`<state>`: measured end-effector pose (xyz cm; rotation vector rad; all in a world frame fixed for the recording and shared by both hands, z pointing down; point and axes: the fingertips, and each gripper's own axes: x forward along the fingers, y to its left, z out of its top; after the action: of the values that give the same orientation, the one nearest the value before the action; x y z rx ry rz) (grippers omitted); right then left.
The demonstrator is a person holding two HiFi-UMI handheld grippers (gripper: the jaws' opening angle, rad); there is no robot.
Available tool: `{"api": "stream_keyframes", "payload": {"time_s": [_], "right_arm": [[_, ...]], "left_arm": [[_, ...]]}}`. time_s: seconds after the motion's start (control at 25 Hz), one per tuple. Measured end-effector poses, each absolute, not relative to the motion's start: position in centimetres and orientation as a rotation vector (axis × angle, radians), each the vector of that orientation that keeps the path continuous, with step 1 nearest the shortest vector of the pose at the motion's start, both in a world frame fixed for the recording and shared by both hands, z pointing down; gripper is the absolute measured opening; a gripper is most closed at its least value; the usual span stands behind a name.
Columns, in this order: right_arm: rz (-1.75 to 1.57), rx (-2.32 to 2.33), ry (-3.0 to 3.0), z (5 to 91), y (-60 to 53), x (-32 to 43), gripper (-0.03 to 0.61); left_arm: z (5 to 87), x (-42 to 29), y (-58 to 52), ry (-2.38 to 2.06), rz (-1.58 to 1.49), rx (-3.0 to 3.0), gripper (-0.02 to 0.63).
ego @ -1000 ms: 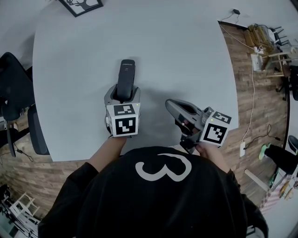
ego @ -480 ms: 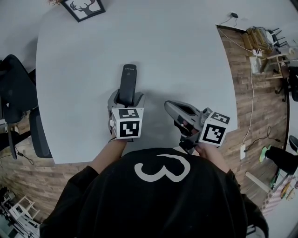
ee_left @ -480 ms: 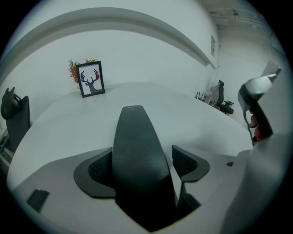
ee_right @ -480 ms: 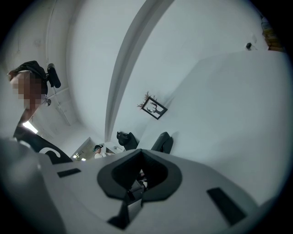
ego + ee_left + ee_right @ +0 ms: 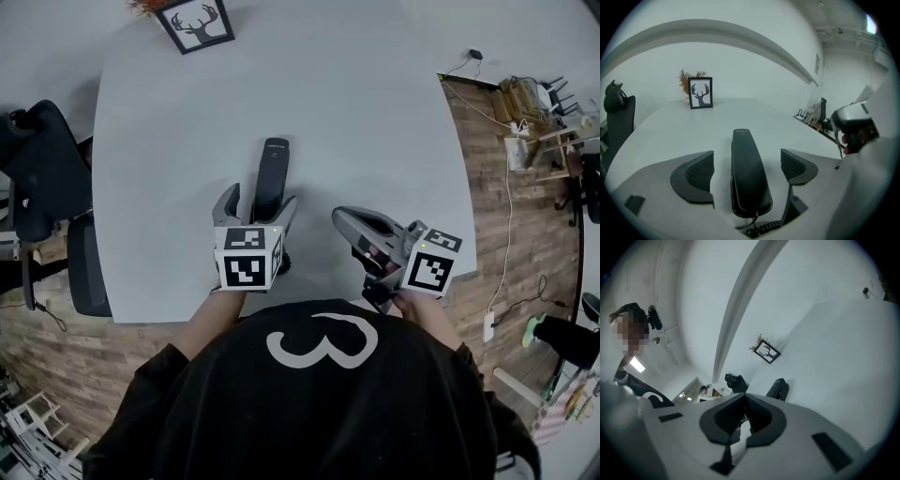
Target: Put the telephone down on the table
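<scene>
Jaws opening wider, left tool (image 5: 257,199) flanks freed telephone (image 5: 273,172).

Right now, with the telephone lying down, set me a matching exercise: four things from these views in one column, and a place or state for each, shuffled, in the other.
Things
1. telephone
2. left hand-held gripper
3. right hand-held gripper
4. framed deer picture

Places or states
A. jaws together, nothing between them
B. stands upright at the far end of the table
C. lies flat on the table
D. jaws apart, one on each side of the telephone

Pairs: 1-C, 2-D, 3-A, 4-B.
The left hand-held gripper's jaws are opening. The telephone lies between them, and neither pad presses on it.
</scene>
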<state>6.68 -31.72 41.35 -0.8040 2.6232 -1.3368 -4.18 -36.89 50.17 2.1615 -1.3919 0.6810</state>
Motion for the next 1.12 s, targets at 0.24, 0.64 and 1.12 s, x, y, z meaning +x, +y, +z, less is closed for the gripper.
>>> {"api": "stream_keyframes", "payload": {"time_s": [0.24,0.64,1.12], "right_arm": [[-1.247,-0.742,2.688,39.3,-30.4,6.1,0.008],[-1.068,-0.662,2.774,35.5,-22.0,8.0,0.008],[-0.858,-0.623,2.836,32.7,-11.1,12.1,0.008]], "left_arm": [[43.0,-4.1,-34.1,-1.212,0.379,2.247,0.434],[35.7,0.7,-20.6,-0.831,0.081,2.331,0.392],[33.1,4.6,-10.9,-0.794,0.043,2.432,0.011]]}}
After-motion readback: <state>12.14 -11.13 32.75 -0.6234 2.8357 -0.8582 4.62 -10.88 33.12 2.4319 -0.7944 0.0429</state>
